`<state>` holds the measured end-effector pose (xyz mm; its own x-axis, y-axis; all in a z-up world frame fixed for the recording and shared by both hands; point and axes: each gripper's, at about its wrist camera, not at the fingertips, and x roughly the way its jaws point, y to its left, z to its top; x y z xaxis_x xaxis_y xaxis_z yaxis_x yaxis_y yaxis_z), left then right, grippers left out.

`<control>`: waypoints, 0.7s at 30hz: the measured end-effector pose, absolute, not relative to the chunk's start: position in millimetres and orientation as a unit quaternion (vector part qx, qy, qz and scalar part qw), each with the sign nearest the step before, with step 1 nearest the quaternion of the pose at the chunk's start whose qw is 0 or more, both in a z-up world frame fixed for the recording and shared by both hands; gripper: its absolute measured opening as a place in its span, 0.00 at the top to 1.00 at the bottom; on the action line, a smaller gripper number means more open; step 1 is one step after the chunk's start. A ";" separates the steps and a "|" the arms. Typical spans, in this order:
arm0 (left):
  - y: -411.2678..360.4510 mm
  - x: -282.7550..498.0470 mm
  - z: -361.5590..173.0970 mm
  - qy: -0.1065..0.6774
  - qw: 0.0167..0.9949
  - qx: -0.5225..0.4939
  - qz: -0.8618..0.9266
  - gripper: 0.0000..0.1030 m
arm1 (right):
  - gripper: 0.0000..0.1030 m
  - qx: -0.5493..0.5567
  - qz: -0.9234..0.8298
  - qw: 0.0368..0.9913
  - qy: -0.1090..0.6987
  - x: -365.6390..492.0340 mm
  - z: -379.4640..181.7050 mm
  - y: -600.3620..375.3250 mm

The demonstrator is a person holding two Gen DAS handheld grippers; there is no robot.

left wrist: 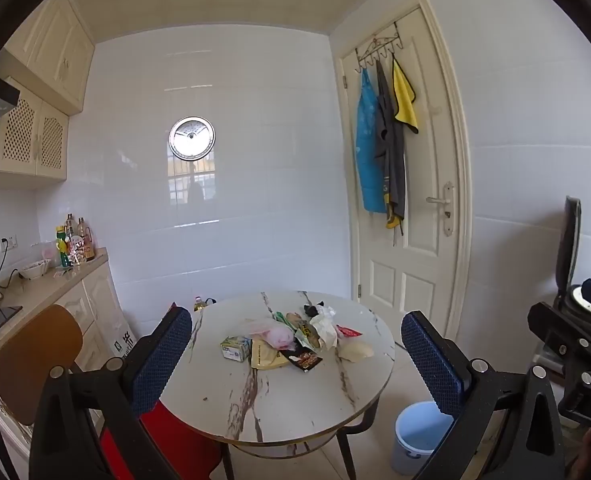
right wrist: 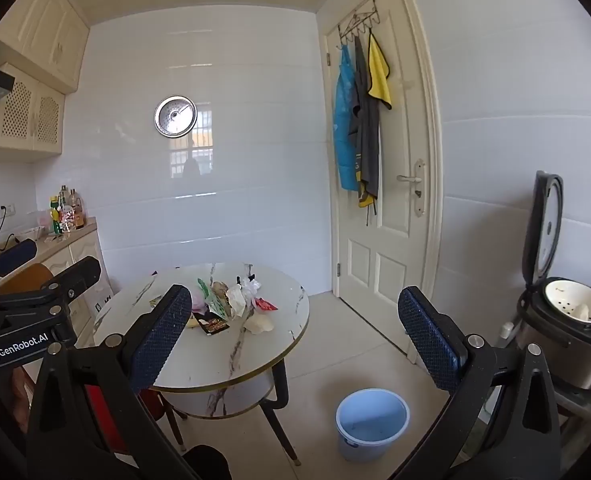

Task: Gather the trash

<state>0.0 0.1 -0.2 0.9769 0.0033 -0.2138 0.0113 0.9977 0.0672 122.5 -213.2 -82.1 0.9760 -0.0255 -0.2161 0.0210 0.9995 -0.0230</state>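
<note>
Closest in, the left gripper point(left wrist: 295, 350) spreads its blue-padded fingers point(left wrist: 161, 354) wide with nothing between them, hovering short of the round marble table point(left wrist: 287, 404). Over in the right wrist view the right gripper point(right wrist: 295, 336) matches it, jaws fully apart and empty, and at the near left edge the other tool's black body shows white lettering, "GenRobot.AI", clear as day. In the left wrist view the neighbouring tool at the far right carries letters starting "DA", the rest cut off by the frame. On to the trash pile point(left wrist: 295, 338), heaped at the middle of the tabletop: a small green and white carton point(left wrist: 235, 348) at its left, a pink bag point(left wrist: 277, 336), a dark snack wrapper point(left wrist: 305, 360) with print too small to read, a red packet point(left wrist: 349, 332), crumpled white paper point(left wrist: 325, 328). In the right wrist view the left finger blocks the pile's left part. Down on the floor, right of the table, a light blue bucket point(right wrist: 372, 424) stands open; in the left view a finger covers part of its rim. Left of the table a box point(left wrist: 123, 344) shows large dark characters, partly hidden. A rice cooker point(right wrist: 567, 320) sits at the right with its lid up. Far off, a door point(right wrist: 379, 152) carries hanging cloths, a logo on the grey one unreadable.
</note>
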 end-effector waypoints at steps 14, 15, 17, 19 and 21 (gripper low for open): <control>0.6 -6.4 1.2 0.096 0.995 0.027 0.002 0.01 | 0.00 -0.012 -0.006 0.994 0.106 120.4 -76.9 -213.9; 1.4 -7.5 0.9 0.095 0.995 0.026 0.002 0.01 | 0.00 -0.013 -0.005 0.994 0.107 121.1 -76.5 -215.0; 0.9 -8.9 0.6 0.095 0.995 0.026 0.004 0.01 | 0.00 -0.014 -0.007 0.994 0.105 119.1 -79.3 -210.2; 1.1 -9.5 0.4 0.094 0.995 0.025 0.005 0.01 | 0.00 -0.015 -0.007 0.994 0.105 119.1 -78.8 -208.9; 1.2 -9.9 0.3 0.094 0.995 0.024 0.006 0.01 | 0.00 -0.015 -0.006 0.994 0.106 119.6 -79.5 -208.3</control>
